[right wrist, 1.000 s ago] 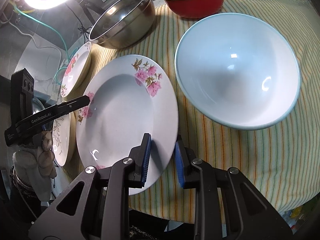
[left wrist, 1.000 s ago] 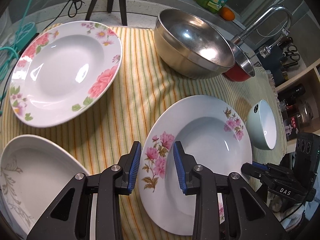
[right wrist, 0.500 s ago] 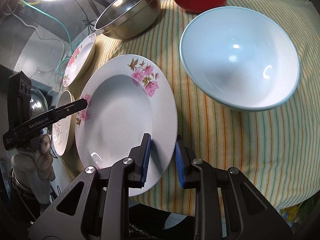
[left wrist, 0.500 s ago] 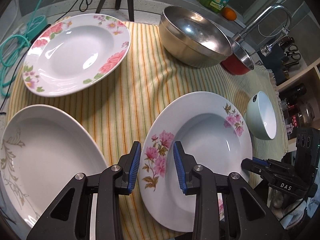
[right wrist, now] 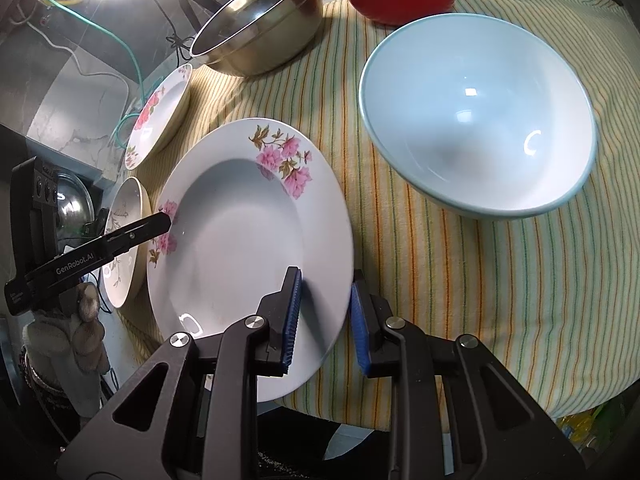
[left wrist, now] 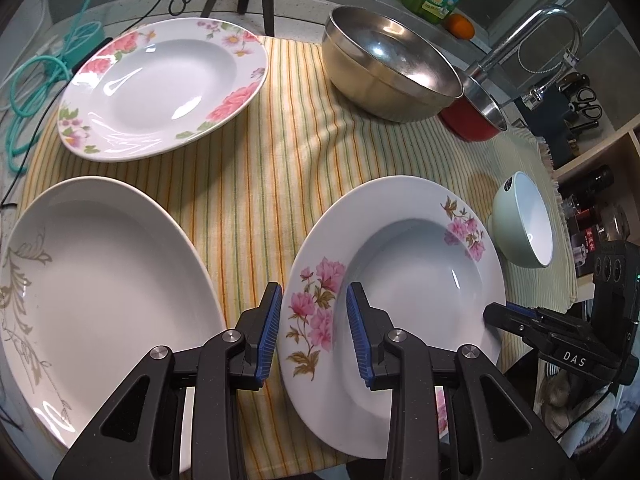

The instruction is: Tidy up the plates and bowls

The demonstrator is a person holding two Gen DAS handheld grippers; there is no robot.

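Note:
A pink-flowered deep plate [left wrist: 404, 280] [right wrist: 240, 216] is held at both sides, lifted above the striped cloth [left wrist: 260, 168]. My left gripper [left wrist: 314, 332] is shut on its left rim, over the flower print. My right gripper [right wrist: 324, 316] is shut on its opposite rim. A plate with a gold leaf pattern [left wrist: 92, 280] lies at the near left. A rose-rimmed plate [left wrist: 164, 84] lies at the far left. A pale green bowl [right wrist: 476, 120] [left wrist: 524, 220] stands to the right of the held plate.
A large steel bowl [left wrist: 392, 68] and a red-sided steel bowl [left wrist: 476, 116] stand at the back of the cloth, near a tap [left wrist: 532, 40]. Teal cable [left wrist: 36, 92] lies off the cloth at the left. The cloth's near edge hangs over the counter.
The held plate has risen and drawn back with both grippers. The view has pulled away, so the gold-leaf plate and the rose plate show more fully. Both grips are unchanged.

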